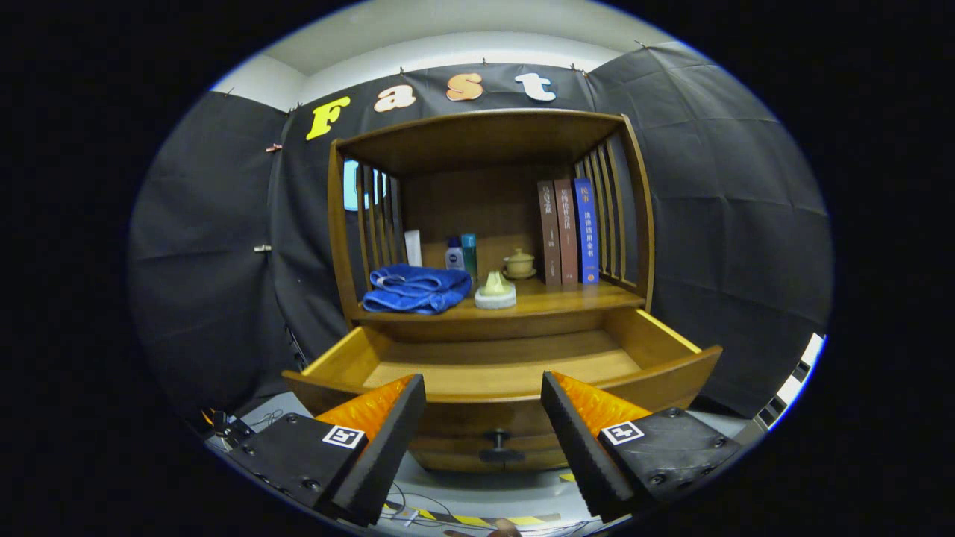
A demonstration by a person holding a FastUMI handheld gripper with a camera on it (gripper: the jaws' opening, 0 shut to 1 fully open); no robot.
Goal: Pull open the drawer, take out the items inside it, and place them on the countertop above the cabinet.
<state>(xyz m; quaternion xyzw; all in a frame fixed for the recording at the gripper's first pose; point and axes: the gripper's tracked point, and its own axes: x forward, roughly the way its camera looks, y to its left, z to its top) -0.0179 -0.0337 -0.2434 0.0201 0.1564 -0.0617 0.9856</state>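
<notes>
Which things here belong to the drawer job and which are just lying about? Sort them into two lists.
Job:
- drawer, pulled open, its visible floor bare
- drawer knob, between the fingers
- countertop above it
- gripper, open, holding nothing

Lying about, all on the countertop:
- blue towel
- two small bottles
- lidded cup
- small pale dish
- three books, upright

The gripper [483, 418] is holding its fingers wide apart, gripping nothing, just before the pulled-out drawer [500, 373] and its knob [498, 445].
</notes>
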